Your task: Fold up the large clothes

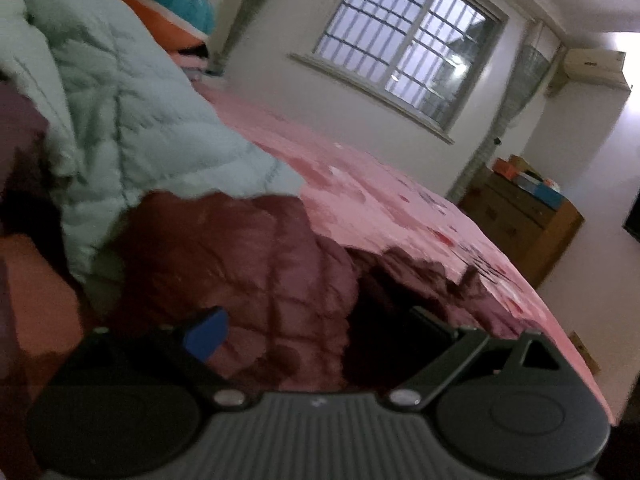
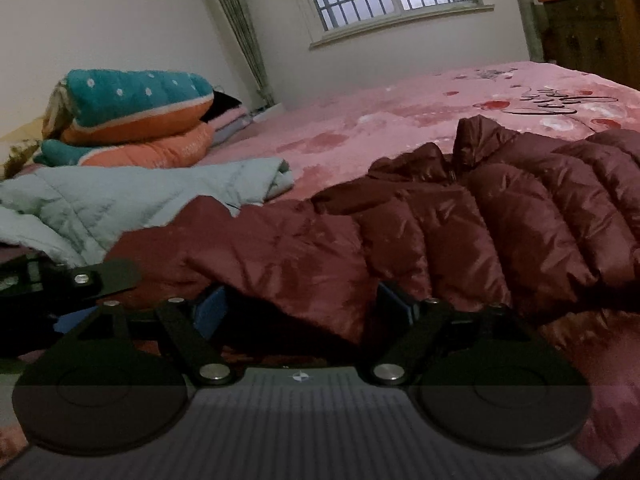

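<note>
Lying rumpled on fuzzy pink bedspread (image 2: 360,128): glossy quilted maroon puffer jacket (image 2: 460,224). Right gripper (image 2: 308,304) spread wide, pinching nothing. Left gripper (image 1: 320,328) spread, puffy fabric between.

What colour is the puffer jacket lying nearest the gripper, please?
Dark maroon puffer jacket, clearest in the right wrist view.
</note>
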Demonstrator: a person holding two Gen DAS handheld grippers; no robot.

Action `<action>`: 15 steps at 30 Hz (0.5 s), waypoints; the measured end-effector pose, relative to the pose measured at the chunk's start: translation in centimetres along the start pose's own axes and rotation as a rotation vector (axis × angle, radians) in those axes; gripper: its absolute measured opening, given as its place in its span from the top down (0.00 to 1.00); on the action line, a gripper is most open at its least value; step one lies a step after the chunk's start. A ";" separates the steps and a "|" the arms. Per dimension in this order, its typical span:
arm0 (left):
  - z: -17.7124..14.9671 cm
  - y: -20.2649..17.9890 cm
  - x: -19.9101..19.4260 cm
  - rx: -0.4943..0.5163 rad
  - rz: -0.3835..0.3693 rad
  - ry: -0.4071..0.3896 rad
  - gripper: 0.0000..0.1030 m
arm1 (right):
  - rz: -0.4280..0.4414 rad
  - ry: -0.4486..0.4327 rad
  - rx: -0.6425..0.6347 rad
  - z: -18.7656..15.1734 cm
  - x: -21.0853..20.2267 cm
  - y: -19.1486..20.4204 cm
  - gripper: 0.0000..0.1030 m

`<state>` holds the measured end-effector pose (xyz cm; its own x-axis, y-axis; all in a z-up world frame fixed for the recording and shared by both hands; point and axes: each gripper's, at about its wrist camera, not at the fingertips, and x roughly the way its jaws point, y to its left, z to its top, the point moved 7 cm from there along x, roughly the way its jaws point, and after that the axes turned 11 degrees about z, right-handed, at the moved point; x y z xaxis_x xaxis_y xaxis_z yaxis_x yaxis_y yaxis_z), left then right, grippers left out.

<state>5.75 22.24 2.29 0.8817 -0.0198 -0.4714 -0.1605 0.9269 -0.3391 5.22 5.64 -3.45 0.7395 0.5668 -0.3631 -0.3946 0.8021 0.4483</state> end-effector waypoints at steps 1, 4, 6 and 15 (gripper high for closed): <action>0.3 0.3 -0.1 -0.002 0.012 -0.013 0.07 | 0.019 0.006 0.015 -0.2 -0.2 0.5 0.03; 1.2 1.4 -0.1 -0.031 0.048 -0.043 0.07 | 0.072 0.061 0.055 -1.5 0.3 1.5 0.04; 1.7 2.5 -0.1 -0.062 0.066 -0.053 0.07 | 0.104 0.099 0.071 -2.6 1.1 2.3 0.04; 3.5 5.2 -0.7 -0.105 0.129 -0.097 0.07 | 0.131 0.145 0.106 -4.1 5.8 3.5 0.03</action>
<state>5.83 28.33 3.70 0.8888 0.1375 -0.4373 -0.3157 0.8752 -0.3665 5.90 12.54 -7.29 0.5968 0.6920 -0.4062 -0.4169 0.7000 0.5798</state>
